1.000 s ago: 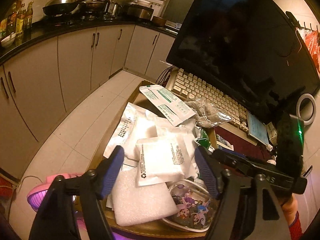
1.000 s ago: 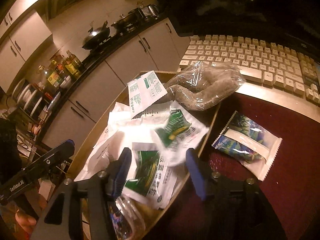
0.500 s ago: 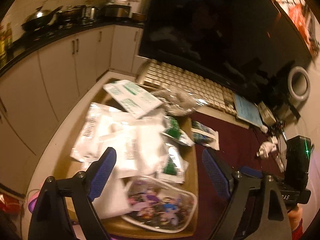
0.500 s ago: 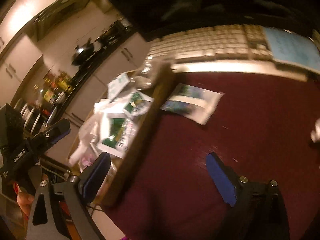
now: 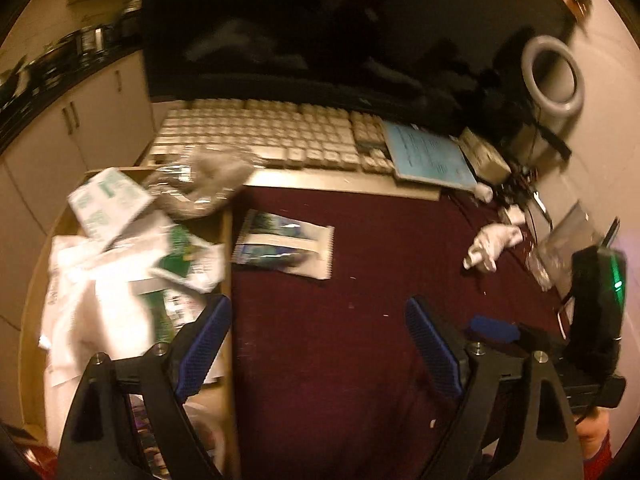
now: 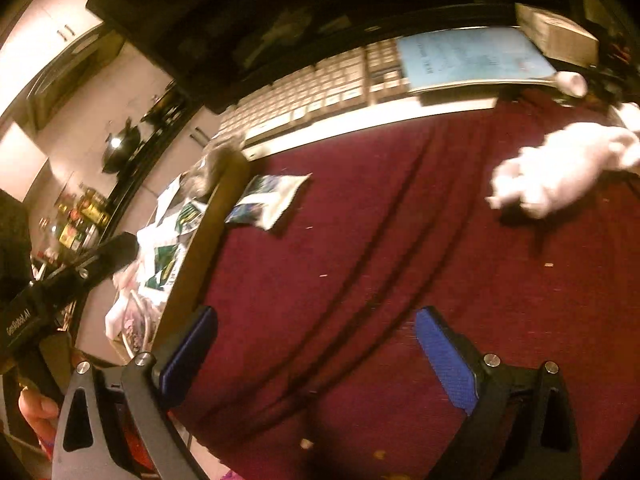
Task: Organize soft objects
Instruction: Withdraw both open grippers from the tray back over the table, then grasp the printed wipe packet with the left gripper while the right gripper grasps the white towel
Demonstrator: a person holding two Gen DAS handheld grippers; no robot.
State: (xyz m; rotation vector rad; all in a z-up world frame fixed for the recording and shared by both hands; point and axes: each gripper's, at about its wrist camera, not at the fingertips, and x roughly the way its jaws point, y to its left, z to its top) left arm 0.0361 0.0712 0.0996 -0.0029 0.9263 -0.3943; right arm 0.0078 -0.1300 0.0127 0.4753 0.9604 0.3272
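Hovering over the dark red tabletop (image 5: 320,360), I keep both sets of fingers spread wide and gripping nothing: my left gripper (image 5: 318,344) hangs above the cloth beside the wooden tray (image 5: 229,280), and my right gripper (image 6: 316,356) sits over bare cloth nearer the middle. The tray lies along the tabletop's left edge, heaped with soft white and green packets (image 5: 120,272) and a clear bag of grey stuff (image 5: 200,184) at its far end. One blue-and-white packet (image 5: 286,246) lies on the cloth just beside the tray's wall. A crumpled white cloth (image 6: 560,172) rests toward the right edge. Along the far edge runs a keyboard (image 5: 272,136) with a blue booklet (image 5: 428,156) touching its right end.
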